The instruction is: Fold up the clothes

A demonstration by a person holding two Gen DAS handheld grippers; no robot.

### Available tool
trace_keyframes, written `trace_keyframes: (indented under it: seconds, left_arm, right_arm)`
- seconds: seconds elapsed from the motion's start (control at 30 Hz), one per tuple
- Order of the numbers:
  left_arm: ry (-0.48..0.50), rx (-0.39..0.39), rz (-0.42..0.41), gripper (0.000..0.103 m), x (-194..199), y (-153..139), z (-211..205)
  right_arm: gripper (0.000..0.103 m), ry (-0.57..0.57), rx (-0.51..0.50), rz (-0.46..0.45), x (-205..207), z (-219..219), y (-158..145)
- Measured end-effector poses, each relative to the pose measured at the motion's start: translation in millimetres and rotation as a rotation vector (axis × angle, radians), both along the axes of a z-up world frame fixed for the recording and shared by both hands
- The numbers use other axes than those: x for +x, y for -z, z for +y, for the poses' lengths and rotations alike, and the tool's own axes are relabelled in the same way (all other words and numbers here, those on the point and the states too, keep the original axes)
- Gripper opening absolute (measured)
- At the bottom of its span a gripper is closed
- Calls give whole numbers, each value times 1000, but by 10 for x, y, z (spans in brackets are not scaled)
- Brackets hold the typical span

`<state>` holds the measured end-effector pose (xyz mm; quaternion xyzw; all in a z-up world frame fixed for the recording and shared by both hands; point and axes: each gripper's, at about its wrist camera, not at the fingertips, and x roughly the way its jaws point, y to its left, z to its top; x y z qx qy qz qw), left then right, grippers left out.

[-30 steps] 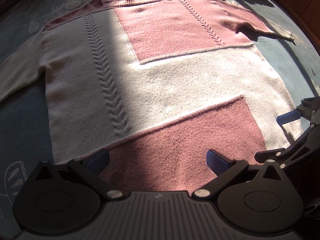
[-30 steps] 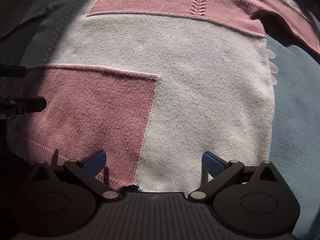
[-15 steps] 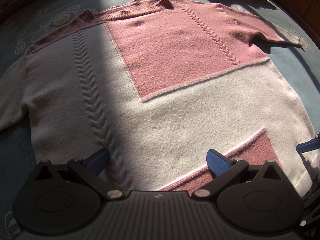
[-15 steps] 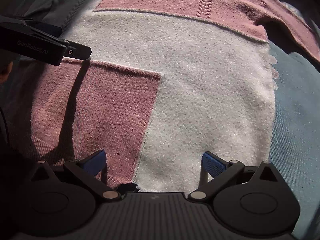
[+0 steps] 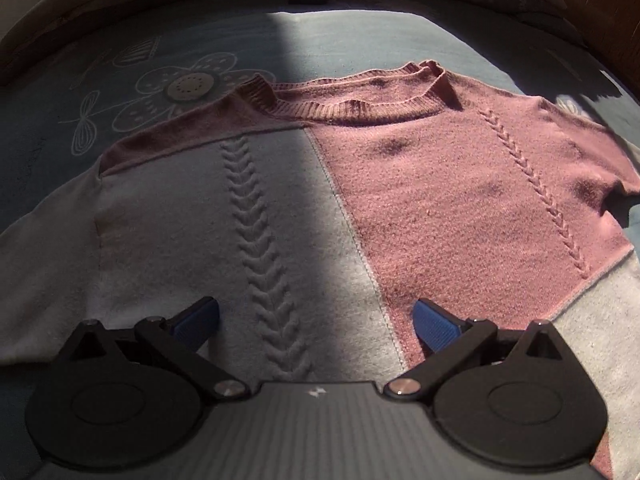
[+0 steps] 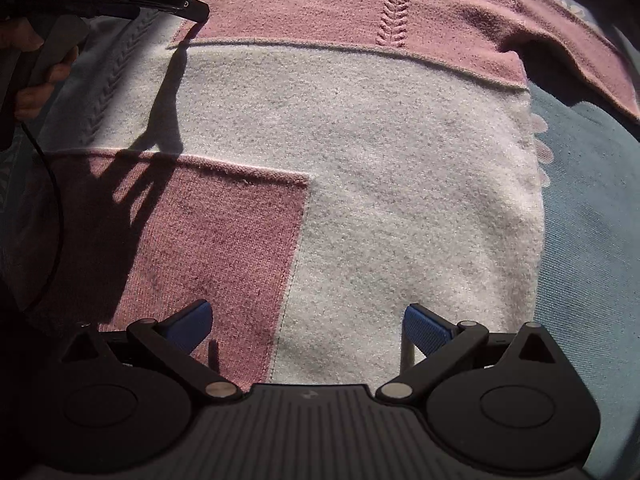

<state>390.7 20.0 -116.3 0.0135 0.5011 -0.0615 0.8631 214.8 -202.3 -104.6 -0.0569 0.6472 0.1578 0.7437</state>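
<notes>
The pink-and-cream sweater (image 5: 360,216) lay spread flat, front up, on the blue bedspread (image 5: 360,40), presumably smoothed for a first fold. Both the left gripper (image 5: 316,322) and right gripper (image 6: 308,322) hung over it with fingers released, grasping nothing. Compared with a second earlier, the left view showed the collar (image 5: 352,100) nearer frame centre and the lower pink patch gone; the right view barely differed.

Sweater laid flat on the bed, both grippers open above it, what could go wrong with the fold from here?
1. The sweater is thick and fuzzy; the open left gripper, hovering mid-chest over the cable-knit ridge, may pinch only the top layer.
2. The right sleeve lies bunched in shadow; folding over it could trap a lump.
3. The right gripper sits over the hem, so uneven lifts could skew the fold.
</notes>
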Motion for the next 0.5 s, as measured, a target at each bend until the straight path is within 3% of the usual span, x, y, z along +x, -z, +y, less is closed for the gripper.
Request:
trace_keyframes:
  seconds: [0.07,0.2,0.27,0.33,0.5]
  left_arm:
    - [-57,-38,-13,102,-37,-66,142]
    - [-101,-74,-153,102,-296,-373,380]
    - [-111,-86,-156,102,-383,-444,494]
    - [-146,-109,-95,102,-426,-444,630]
    - [-161,-112,-163,102,-629,-518,847]
  right_arm:
    - [103,7,4,-13,26,21,-42]
    - [103,-11,31,-51,77,53,-112]
    - [103,-45,50,-76,193,58,-185]
    - [103,-73,60,-130,401,-26,-313]
    - [103,-104,94,-337,1012,198,-507]
